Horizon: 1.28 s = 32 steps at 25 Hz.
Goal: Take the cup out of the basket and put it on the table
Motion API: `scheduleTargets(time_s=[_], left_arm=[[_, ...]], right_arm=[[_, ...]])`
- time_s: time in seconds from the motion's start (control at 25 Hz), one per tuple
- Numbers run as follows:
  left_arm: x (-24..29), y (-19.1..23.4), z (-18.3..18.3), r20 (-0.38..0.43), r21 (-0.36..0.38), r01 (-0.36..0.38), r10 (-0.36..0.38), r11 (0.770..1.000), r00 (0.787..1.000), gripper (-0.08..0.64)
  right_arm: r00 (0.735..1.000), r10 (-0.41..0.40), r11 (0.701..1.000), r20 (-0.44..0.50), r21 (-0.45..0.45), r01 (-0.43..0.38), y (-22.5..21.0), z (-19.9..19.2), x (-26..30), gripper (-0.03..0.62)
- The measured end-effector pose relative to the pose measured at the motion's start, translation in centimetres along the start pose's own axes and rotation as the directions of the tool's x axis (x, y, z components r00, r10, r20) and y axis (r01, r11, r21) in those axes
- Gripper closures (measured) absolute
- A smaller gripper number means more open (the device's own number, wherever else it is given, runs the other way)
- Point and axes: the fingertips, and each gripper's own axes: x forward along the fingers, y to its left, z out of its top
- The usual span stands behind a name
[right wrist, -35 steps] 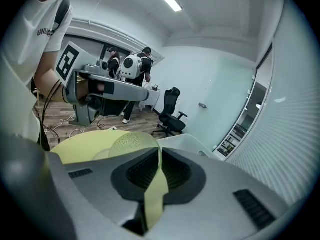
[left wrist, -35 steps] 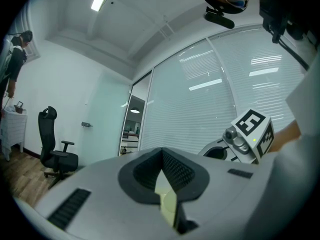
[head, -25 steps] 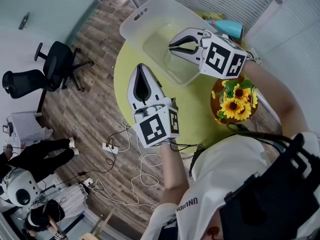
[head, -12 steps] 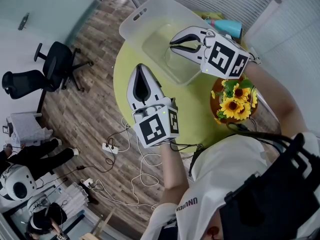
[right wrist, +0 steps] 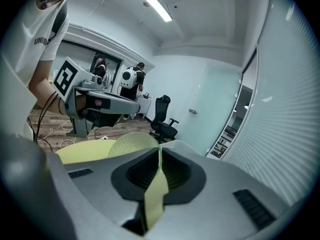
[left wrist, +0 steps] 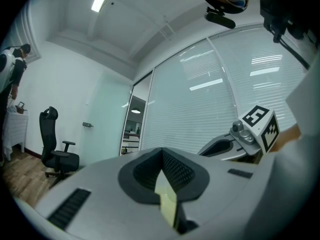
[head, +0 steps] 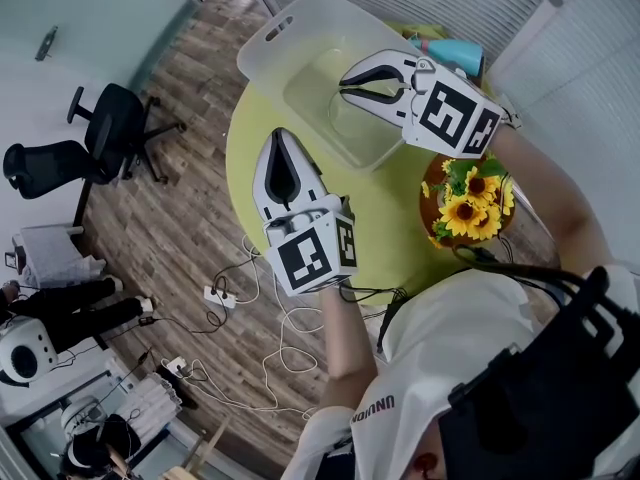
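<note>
Lying on its side on the table [head: 395, 223], the teal cup [head: 458, 56] sits just beyond the far right corner of the basket [head: 262, 40], outside it. Its long axis runs roughly left to right in the head view. Your right gripper's marker cube covers its near end, so I cannot tell which way the mouth points.

Your right gripper [head: 343, 88] hangs over the basket's interior, tips pointing left across it. Its own view shows the jaws brought together at the tips with nothing between them. Whether it touches the basket floor cannot be judged.

Your left gripper [head: 283, 133] is held over the near left part of the table, just beside the basket's near wall, tips pointing towards the basket. Its jaws are likewise closed and empty.

Edges and room: the table's rounded left edge runs close under the left gripper, with wooden floor and loose cables [head: 250, 298] below. Bare table top lies between the basket's near wall and the potted sunflowers [head: 468, 203], which stand at the right edge beneath your right forearm. An office chair [head: 110, 128] stands well apart on the floor.
</note>
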Motion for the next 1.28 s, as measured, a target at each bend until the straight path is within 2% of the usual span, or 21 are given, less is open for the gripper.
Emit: scheduleTargets(time_s=[0.64,1.28], left_arm=[[-0.1,-0.3,-0.2,0.001,0.001,-0.003,0.003,1.000,1.000,0.548],[0.1,-0.1,0.4,0.007,-0.003,-0.001,0.001,1.000,1.000,0.548]], right_arm=[[0.999,-0.037,0.999,0.039,0.028,0.035,-0.6,0.4,-1.0,0.557],[0.998,-0.045,0.999,0.036,0.029,0.044,-1.1,0.8,-1.2,0.557]])
